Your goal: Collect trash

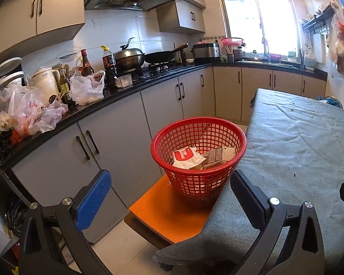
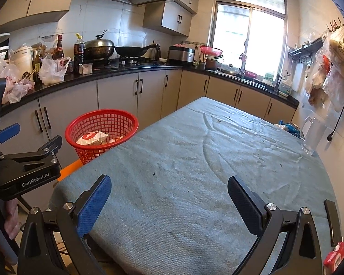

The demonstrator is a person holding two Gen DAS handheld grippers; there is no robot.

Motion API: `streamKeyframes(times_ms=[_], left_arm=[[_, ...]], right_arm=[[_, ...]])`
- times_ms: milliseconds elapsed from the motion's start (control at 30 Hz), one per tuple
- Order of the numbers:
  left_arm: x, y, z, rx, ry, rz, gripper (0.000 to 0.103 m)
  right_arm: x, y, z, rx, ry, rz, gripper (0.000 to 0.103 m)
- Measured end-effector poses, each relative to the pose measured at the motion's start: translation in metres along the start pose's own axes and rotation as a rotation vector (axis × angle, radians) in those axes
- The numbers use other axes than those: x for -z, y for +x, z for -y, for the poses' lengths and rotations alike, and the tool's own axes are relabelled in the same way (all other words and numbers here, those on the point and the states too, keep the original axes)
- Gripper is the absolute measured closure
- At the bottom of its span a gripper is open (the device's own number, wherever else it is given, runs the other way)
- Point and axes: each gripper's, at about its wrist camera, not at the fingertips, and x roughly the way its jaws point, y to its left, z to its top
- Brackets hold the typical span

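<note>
A red mesh basket (image 1: 198,158) stands on an orange stool (image 1: 169,215) beside the table; it also shows in the right wrist view (image 2: 102,133). It holds a white wrapper with a red label (image 1: 187,158) and cardboard pieces (image 1: 220,157). My left gripper (image 1: 169,197) is open and empty, in front of the basket. My right gripper (image 2: 169,204) is open and empty over the grey tablecloth (image 2: 195,160). The left gripper (image 2: 26,160) shows at the left of the right wrist view. A red packet (image 2: 334,256) lies at the table's near right edge.
A black counter (image 1: 126,91) with plastic bags (image 1: 86,87), bottles, pots and a stove runs along the left and back. A clear jug (image 2: 313,135) and a blue item (image 2: 289,126) sit at the table's far right. Bags hang on the right wall (image 2: 332,64).
</note>
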Motion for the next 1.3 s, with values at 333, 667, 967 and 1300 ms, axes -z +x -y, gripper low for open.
streamKeyframes(times_ms=[333,667,967,1300], left_arm=[[0.0,-0.002,-0.002,-0.006,-0.007,0.008,0.0],[-0.001,0.002,0.003,-0.014,0.009,0.001,0.0],[0.0,0.01,0.006,-0.013,0.021,-0.016,0.0],[0.001,0.013,0.01,-0.009,0.03,-0.021,0.0]], right_arm=[[0.001,-0.001,-0.002,0.0,-0.006,-0.003,0.0],[0.004,0.005,-0.001,-0.006,-0.002,-0.016,0.0],[0.006,0.014,0.004,-0.008,0.009,-0.041,0.0],[0.006,0.019,0.008,-0.002,0.015,-0.054,0.0]])
